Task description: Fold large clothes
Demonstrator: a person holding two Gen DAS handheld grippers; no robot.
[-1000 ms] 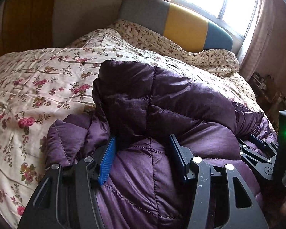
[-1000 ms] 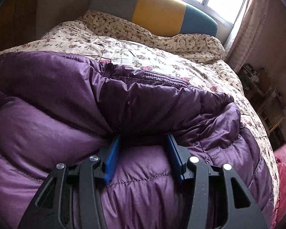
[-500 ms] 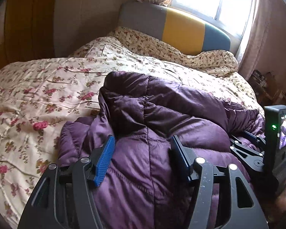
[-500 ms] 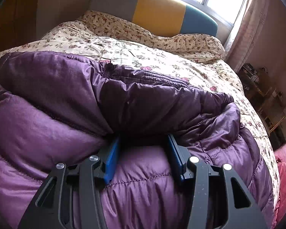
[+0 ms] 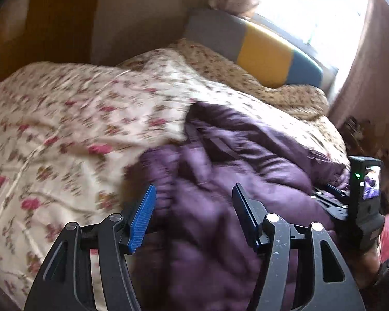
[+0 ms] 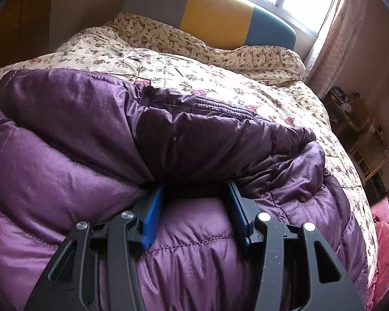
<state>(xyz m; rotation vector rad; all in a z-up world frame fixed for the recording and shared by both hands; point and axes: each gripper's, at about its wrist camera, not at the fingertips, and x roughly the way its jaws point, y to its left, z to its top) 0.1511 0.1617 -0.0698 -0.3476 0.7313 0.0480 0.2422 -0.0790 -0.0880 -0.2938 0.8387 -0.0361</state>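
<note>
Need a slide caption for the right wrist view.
Right gripper, jaws open, tips tucked under a fold of the purple puffer jacket on the floral quilt.

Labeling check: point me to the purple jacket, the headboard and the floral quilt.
purple jacket (image 6: 194,140): right wrist view, on the dark folded-over upper layer.
headboard (image 6: 215,18): right wrist view, on its yellow middle panel.
floral quilt (image 5: 64,129): left wrist view, on the blurred bare stretch left of the jacket.

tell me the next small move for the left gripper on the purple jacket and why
Probably bring the left gripper back down onto the purple jacket and close on a fold. Its jaws are open with nothing held, above the jacket's rumpled left side, while the right gripper is open too, its fingers pushed in under an overhanging fold. The floral quilt beyond gives room.
</note>
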